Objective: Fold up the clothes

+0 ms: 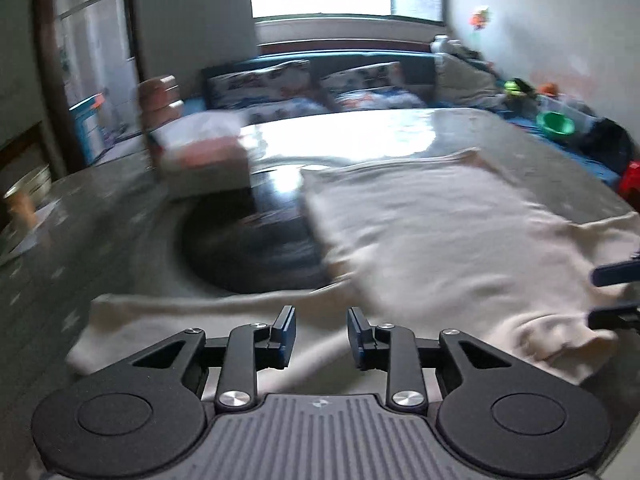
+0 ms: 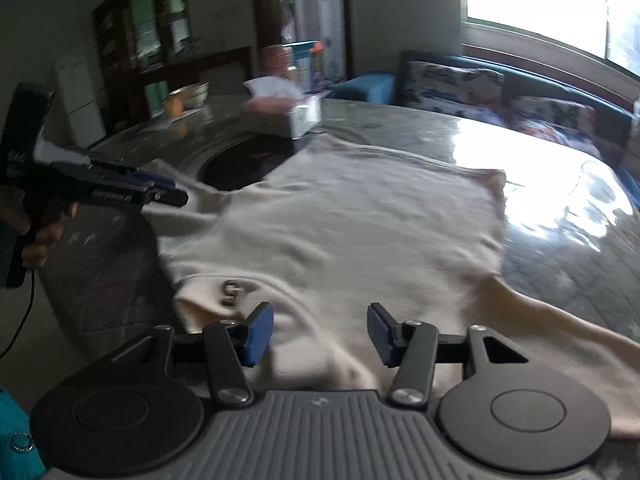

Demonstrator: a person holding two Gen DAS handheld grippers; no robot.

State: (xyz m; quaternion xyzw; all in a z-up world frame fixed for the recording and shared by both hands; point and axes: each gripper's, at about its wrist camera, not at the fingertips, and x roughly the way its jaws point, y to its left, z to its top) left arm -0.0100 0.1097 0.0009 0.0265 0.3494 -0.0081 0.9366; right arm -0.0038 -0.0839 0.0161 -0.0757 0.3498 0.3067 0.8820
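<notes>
a: where's the shirt (image 2: 340,236) now?

b: spread on the table (image 2: 560,208), cream, collar end toward me, one sleeve trailing off to my right and one to my left. my left hand-held gripper (image 1: 322,336) hangs over the left sleeve, jaws apart, nothing between them. my right hand-held gripper (image 2: 320,332) is just above the collar, also released and empty.

a: so what's the step?

b: my guess is the first fold. i'd take each side at a seam, not at loose cloth, pinch a single layer at shoulder and sleeve, and bring it across flat so the edge lands straight. the table is glossy, so the cloth may slide; i'd lift a little rather than drag.

a: anything in the way?

b: a tissue box (image 2: 286,114) sits beyond the far hem, apart from the shirt. a dark round inset (image 1: 256,248) in the table lies partly under the shirt's left edge. both views are blurred, so i won't swear to fine detail.

a: counts?

b: one shirt, two grippers, one tissue box, one bowl (image 2: 192,94) at the far edge.
</notes>
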